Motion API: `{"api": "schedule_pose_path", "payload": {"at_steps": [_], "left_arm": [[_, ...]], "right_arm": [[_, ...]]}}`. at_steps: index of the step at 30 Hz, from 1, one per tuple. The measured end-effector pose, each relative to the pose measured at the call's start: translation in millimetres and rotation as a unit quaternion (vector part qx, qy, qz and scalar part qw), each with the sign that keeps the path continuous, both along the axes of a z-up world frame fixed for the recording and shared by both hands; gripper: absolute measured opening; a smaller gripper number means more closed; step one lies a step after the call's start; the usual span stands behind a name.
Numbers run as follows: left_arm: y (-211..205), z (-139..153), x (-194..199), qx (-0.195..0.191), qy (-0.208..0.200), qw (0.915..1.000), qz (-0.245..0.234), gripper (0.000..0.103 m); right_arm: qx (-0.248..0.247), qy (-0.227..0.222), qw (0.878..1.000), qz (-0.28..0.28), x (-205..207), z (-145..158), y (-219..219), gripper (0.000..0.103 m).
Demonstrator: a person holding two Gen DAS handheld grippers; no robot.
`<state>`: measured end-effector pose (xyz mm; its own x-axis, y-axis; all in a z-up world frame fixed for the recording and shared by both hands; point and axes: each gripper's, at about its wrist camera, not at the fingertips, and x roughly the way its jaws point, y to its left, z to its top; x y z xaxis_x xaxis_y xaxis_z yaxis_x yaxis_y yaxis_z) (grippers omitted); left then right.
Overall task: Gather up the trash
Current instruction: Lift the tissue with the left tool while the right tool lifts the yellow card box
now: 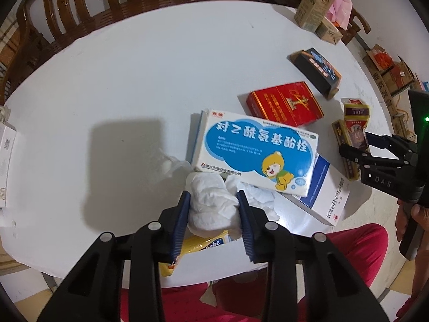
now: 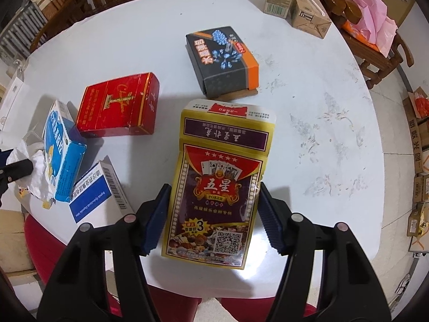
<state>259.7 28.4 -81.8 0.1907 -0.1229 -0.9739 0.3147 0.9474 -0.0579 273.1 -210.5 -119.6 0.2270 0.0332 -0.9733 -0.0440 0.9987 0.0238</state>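
Both grippers already have something in hand, so the collecting looks under way but far from finished. The left gripper (image 1: 213, 197) has its blue fingers closed on a wad of crumpled tissue (image 1: 211, 201) at the near edge of the white table (image 1: 120, 80), with the tissue bulging between the pads. The right gripper (image 2: 213, 212) is clamped on a yellow playing-card box (image 2: 219, 182), its pads pressing both long sides; whether the box is lifted clear or resting on the table I cannot tell. No bin or bag shows in either view, so nothing can be counted as disposed of yet. Plenty is left on the table: a blue and white medicine box (image 1: 254, 150) lying just beyond the tissue and overlapping a second white and blue carton (image 1: 321, 196) to its right, a red cigarette pack (image 1: 287, 104) farther back, and a black box (image 1: 316, 72) with an orange edge farther still. A yellow wrapper (image 1: 198, 244) peeks out under the tissue at the near edge. Two brown cartons (image 1: 316, 8) stand at the far right rim, and it is unclear whether they count as trash. My judgement is that the task is at an early stage, with two items gripped and at least five loose.
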Motion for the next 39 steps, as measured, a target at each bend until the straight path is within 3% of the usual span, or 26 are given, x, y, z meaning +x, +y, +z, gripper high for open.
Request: {"api": "schedule_pose_path", "payload": {"at_steps": [12, 23, 31, 39], "left_arm": [[11, 13, 2, -0.014, -0.020, 0.9994, 0.026, 0.034], [29, 64, -5, -0.039, -0.070, 0.9956, 0.047, 0.034], [21, 92, -31, -0.041, -0.103, 0.9932, 0.033, 0.034], [10, 115, -71, -0.046, -0.129, 0.9905, 0.007, 0.034]], "right_arm": [[0.004, -0.040, 0.999, -0.016, -8, 28, -14, 0.062], [0.017, -0.110, 0.994, -0.008, -28, 86, -9, 0.062], [0.021, -0.148, 0.989, 0.014, -48, 121, 3, 0.062], [0.028, -0.183, 0.981, 0.048, -94, 156, 26, 0.062]]}}
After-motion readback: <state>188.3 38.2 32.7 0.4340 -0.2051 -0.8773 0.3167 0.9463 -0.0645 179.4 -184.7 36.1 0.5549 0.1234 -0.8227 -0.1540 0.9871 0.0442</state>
